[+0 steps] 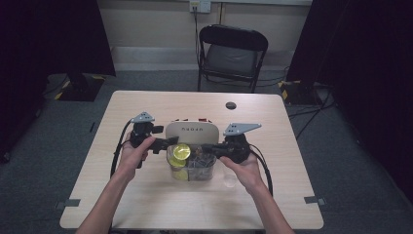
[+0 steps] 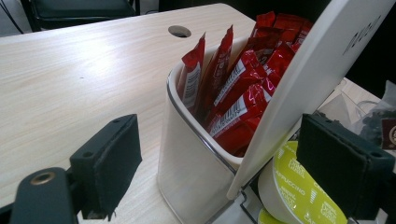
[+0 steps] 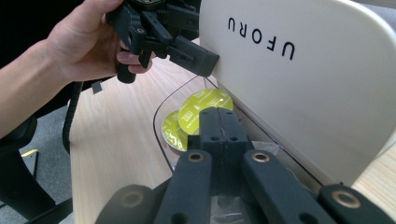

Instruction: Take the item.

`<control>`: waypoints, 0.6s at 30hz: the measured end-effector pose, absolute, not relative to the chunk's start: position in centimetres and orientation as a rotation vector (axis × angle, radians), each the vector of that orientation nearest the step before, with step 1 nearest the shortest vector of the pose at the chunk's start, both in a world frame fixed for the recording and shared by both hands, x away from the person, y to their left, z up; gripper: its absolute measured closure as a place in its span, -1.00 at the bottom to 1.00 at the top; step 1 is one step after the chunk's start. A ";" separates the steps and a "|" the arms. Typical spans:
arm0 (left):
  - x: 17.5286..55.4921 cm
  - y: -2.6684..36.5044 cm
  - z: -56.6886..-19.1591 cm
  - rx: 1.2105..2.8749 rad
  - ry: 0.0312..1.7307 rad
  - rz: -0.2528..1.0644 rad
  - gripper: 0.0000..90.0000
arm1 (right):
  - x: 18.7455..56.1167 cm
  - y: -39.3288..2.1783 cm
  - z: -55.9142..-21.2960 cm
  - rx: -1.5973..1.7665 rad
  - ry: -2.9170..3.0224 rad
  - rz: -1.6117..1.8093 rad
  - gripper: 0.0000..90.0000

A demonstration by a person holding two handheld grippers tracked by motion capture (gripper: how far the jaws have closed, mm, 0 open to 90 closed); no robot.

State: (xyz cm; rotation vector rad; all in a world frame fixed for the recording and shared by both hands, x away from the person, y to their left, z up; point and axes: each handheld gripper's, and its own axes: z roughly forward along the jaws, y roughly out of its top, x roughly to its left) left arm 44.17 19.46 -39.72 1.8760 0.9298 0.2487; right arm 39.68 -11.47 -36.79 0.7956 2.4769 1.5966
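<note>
Near the middle of the light wooden table (image 1: pixel 146 204), your two grippers flank one cream two-compartment organiser (image 2: pixel 187 163): red sachets (image 2: pixel 243 88) behind its raised lid, two yellow-green coffee capsules (image 3: pixel 201 112) in front. Your left gripper (image 2: pixel 233 154) is wide open around the lid's edge, gripping nothing; your right gripper (image 3: pixel 218 122) is closed and empty above the capsules. Bare tabletop runs to every edge.

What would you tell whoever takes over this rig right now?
Left tool: jaws open, straddling the raised white lid of the organizer box, not pressing on it.
Right tool: jaws shut, nothing between them, poised over the clear front compartment.
Things: yellow-green coffee capsules lie in that clear compartment; red sachets stand in the rear one.
Done: lid is up and the contents are exposed.
Left: probably steady the lid with the left tool, open the right one and take a capsule, though the exact goal is a guess.
</note>
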 end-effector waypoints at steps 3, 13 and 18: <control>44.2 19.5 -39.7 1.877 0.926 0.246 -0.70 | 39.4 -11.6 -36.6 0.791 2.473 1.598 1.00; 44.2 19.5 -39.8 1.872 0.932 0.243 -0.70 | 38.9 -12.4 -35.8 0.779 2.449 1.603 1.00; 44.2 19.6 -39.7 1.881 0.933 0.247 -0.70 | 38.3 -12.9 -35.5 0.768 2.431 1.605 1.00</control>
